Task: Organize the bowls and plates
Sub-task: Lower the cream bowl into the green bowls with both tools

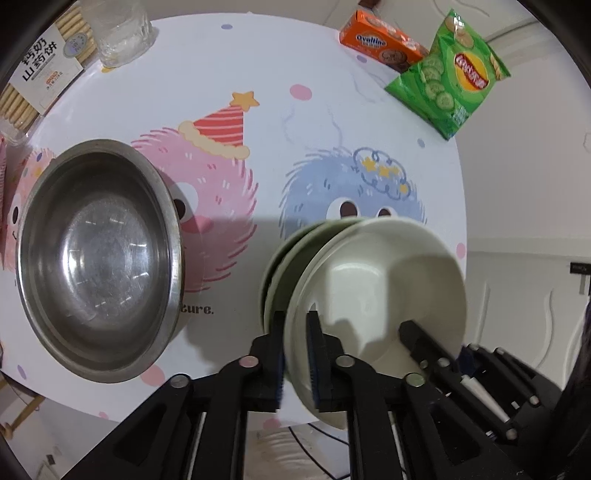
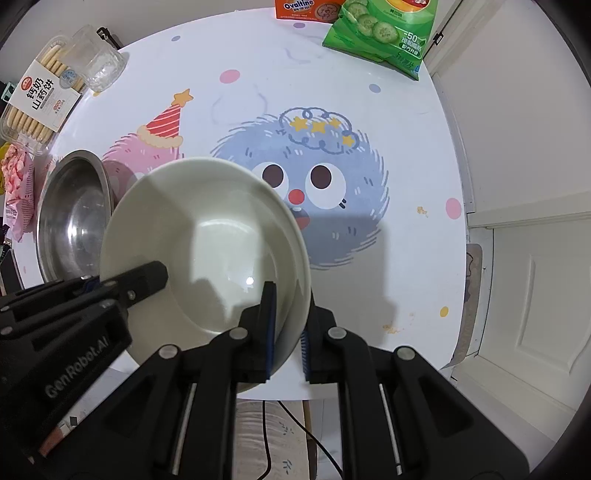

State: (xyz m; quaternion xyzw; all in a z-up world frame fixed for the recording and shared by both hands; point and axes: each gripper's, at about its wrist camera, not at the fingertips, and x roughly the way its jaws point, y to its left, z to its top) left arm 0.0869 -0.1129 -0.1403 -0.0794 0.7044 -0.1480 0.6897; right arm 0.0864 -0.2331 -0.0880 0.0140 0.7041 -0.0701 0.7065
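Observation:
A cream plate [image 1: 376,273] [image 2: 207,229] is at the near edge of the table, over more plates of the same kind [image 1: 275,269] whose rims show at its left. Whether it rests on them I cannot tell. My left gripper [image 1: 295,317] straddles its near-left rim, one pad outside and one inside, shut on it. My right gripper [image 2: 290,306] is shut on the opposite rim, pointing straight down. Each gripper also shows in the other's view. An empty steel bowl [image 1: 99,258] [image 2: 74,214] stands upright to the left, apart from the plates.
The round table [image 1: 295,122] has a cartoon-print cover. At its far side are a biscuit pack [image 1: 40,70], a clear glass jar [image 1: 122,33], an orange Ovaltine box [image 1: 380,42] and a green crisp bag [image 1: 450,81]. A pink snack bag [image 2: 18,184] lies far left.

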